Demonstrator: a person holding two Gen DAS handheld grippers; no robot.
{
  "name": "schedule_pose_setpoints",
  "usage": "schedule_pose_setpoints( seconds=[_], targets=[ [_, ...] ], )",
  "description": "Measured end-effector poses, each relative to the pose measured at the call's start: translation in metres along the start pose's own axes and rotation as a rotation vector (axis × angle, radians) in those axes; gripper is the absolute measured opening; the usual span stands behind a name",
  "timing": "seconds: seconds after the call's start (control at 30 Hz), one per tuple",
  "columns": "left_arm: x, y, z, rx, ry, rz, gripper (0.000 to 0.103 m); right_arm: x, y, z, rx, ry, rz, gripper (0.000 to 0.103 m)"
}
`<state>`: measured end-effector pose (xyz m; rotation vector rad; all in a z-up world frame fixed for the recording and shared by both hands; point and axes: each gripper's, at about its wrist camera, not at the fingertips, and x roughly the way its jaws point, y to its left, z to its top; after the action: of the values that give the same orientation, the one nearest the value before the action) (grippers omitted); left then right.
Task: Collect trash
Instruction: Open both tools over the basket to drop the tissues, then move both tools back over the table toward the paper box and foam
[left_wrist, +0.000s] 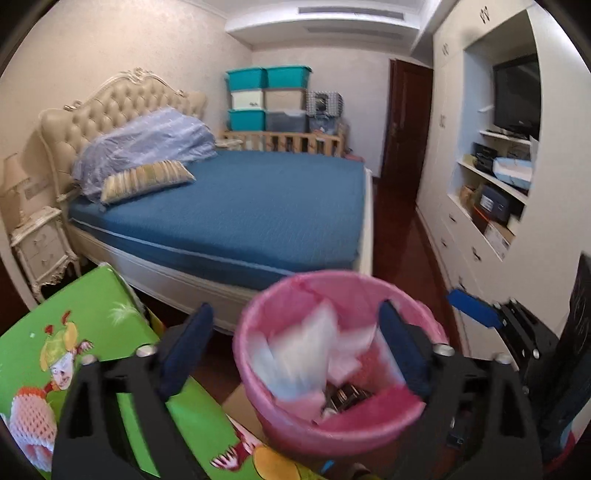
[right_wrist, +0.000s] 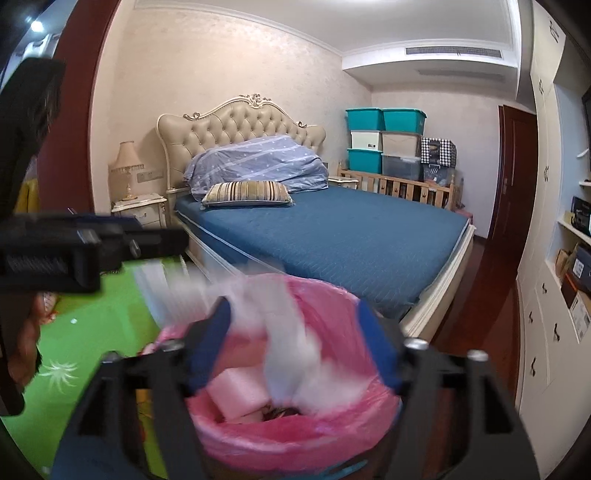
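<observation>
A pink trash bin (left_wrist: 354, 428) with a pink liner stands on the floor in front of both grippers; it also shows in the right wrist view (right_wrist: 295, 439). A blurred white plastic wrapper (left_wrist: 299, 354) is over the bin's mouth, free of both grippers; it shows in the right wrist view too (right_wrist: 295, 354). Pale pink foam pieces (right_wrist: 240, 395) and dark trash lie inside the bin. My left gripper (left_wrist: 291, 350) is open above the bin. My right gripper (right_wrist: 295, 343) is open above the bin; it also shows at the right of the left wrist view (left_wrist: 476, 306).
A green cartoon-print play mat (left_wrist: 110, 350) lies left of the bin. A bed with a blue cover (left_wrist: 236, 218) stands behind it. A white wardrobe with shelves (left_wrist: 491, 192) lines the right wall, with dark wooden floor (left_wrist: 399, 236) between. A nightstand (left_wrist: 40, 247) is left.
</observation>
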<state>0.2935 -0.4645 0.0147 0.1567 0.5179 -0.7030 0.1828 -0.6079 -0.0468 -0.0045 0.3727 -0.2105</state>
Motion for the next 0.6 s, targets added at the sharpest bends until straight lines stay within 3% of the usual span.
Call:
schedule_pose_setpoints(
  seconds=[0.2,0.37,0.6],
  targets=[
    [-0.031,0.015,-0.013,0.051,-0.048,0.132,0.087,-0.020,-0.005,-0.013,-0.001,-0.008,-0.035,0.072],
    [-0.074,0.036,-0.043,0.083,-0.048,0.201,0.090,-0.052,0.009,-0.024,-0.015,-0.013,-0.003,0.075],
    [-0.141,0.082,-0.090,-0.010,-0.025,0.224,0.090,-0.066,0.069,-0.019,-0.077,0.002,0.102,0.078]
  ],
)
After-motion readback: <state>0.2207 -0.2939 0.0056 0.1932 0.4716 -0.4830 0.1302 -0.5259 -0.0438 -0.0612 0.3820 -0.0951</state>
